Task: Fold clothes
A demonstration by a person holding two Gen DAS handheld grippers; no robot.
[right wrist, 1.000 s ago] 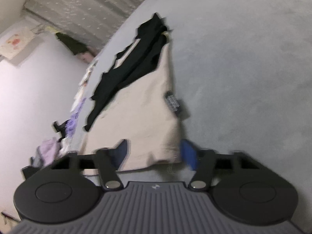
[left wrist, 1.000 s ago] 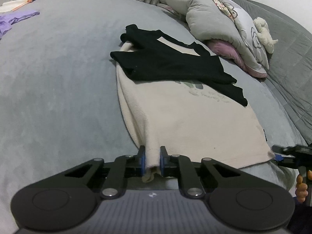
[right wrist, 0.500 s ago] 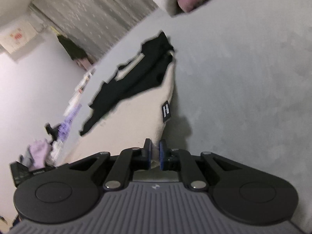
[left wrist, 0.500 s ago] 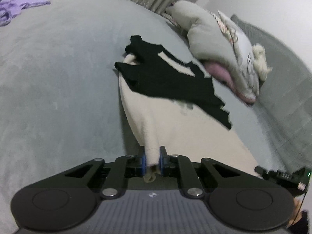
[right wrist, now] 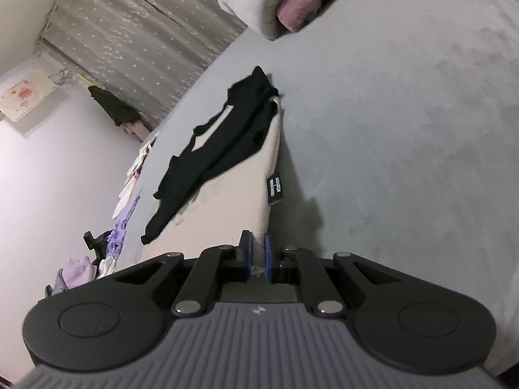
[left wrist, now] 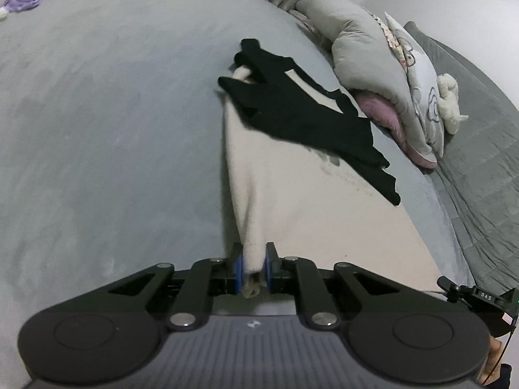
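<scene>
Gripping the cream, black-sleeved knit garment [left wrist: 292, 201] on the grey bed [left wrist: 113, 129], our left gripper [left wrist: 252, 264] and right gripper [right wrist: 258, 254] clamp its 2 near hem corners. Next: carry both far, evenly.

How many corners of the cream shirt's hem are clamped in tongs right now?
2: the left tongs pinch one hem corner of the cream shirt, and the right tongs pinch the other.
</scene>
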